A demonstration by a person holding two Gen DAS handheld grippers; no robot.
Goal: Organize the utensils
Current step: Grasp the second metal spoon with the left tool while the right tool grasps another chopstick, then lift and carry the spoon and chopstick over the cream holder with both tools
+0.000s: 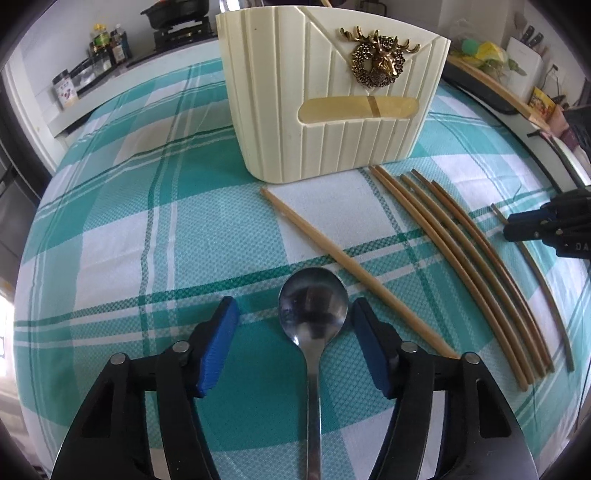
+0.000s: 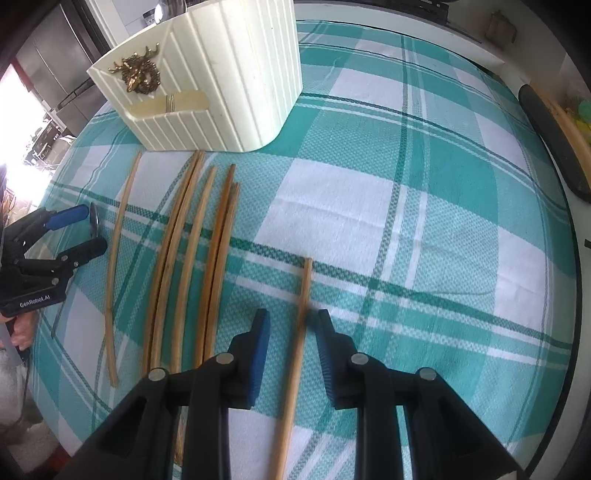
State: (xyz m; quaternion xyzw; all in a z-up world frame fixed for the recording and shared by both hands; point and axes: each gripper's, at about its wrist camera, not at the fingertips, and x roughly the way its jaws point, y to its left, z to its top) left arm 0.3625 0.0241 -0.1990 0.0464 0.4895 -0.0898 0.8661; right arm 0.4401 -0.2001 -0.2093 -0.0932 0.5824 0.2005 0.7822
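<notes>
A cream ribbed utensil holder (image 1: 332, 99) with a brass deer emblem stands upright on the checked cloth; it also shows in the right wrist view (image 2: 221, 77). A steel spoon (image 1: 313, 314) lies between the open fingers of my left gripper (image 1: 295, 314), untouched by the pads. A pale chopstick (image 1: 354, 273) lies to its right, then several darker chopsticks (image 1: 469, 258). My right gripper (image 2: 293, 325) is open around a single chopstick (image 2: 301, 325) on the cloth. Several chopsticks (image 2: 192, 258) lie to its left. The left gripper (image 2: 74, 232) appears there too.
The teal and white checked cloth (image 1: 166, 221) covers the round table. A stove with a pot (image 1: 177, 18) and bottles (image 1: 107, 48) stand on the counter behind. A black strip (image 2: 554, 140) and wooden board lie at the table's right edge.
</notes>
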